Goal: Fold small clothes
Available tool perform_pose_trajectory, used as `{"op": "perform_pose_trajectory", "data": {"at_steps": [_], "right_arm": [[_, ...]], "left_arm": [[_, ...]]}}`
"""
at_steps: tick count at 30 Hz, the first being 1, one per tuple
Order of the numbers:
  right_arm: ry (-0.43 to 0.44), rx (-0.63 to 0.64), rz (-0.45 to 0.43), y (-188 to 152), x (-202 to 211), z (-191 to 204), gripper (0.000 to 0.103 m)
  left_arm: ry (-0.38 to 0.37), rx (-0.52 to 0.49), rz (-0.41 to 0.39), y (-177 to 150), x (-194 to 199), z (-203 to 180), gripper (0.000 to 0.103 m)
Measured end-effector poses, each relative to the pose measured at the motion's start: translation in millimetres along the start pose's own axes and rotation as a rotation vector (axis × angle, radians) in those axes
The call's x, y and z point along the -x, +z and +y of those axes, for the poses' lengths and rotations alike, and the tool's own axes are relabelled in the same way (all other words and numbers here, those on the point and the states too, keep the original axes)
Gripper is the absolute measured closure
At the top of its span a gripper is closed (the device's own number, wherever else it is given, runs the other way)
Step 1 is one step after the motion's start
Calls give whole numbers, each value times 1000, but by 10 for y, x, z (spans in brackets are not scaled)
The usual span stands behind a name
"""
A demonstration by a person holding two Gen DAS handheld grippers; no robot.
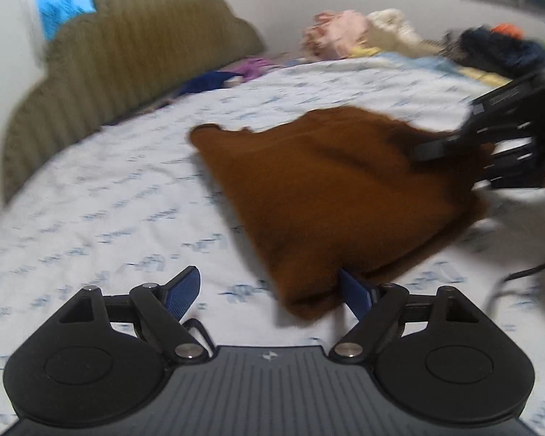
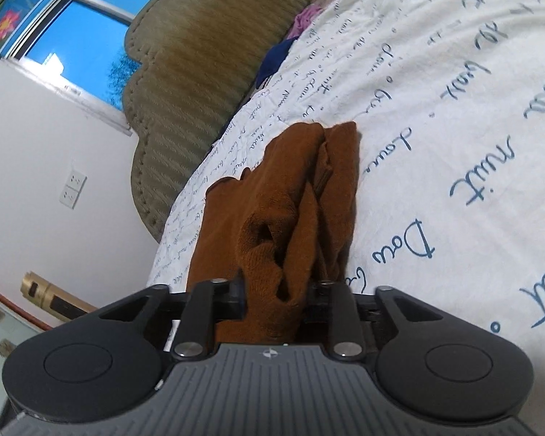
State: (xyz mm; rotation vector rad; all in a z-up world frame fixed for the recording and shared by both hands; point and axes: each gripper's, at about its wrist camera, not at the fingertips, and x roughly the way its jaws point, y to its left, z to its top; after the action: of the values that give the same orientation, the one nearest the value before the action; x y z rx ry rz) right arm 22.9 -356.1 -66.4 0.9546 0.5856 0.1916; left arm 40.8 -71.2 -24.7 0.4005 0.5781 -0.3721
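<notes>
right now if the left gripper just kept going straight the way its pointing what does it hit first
Most likely the brown garment. The left gripper is open, and the garment's near corner already lies by its right-hand finger. Straight ahead of the gap is printed bedsheet, then the cloth; blur leaves the depth unclear.

garment (image 1: 330,189) on bed (image 1: 127,189) — headboard (image 1: 127,54) behind

Blurred clothes pile (image 1: 348,34) beyond bed.

1 brown garment (image 1: 330,189); 2 grippers (image 1: 272,292) (image 2: 276,301); perhaps 2 clothes heaps (image 1: 348,34).
</notes>
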Motion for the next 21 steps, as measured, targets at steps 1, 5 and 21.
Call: {"op": "perform_pose_trajectory", "data": {"at_steps": [1, 5, 21], "right_arm": [[5, -13, 2, 4, -7, -20, 85], [87, -44, 27, -13, 0, -19, 87], [-31, 109, 0, -83, 257, 46, 80]], "left_arm": [[26, 4, -3, -18, -9, 7, 18], [65, 91, -18, -92, 81, 183, 18], [-76, 343, 3, 288, 65, 541, 19]]}}
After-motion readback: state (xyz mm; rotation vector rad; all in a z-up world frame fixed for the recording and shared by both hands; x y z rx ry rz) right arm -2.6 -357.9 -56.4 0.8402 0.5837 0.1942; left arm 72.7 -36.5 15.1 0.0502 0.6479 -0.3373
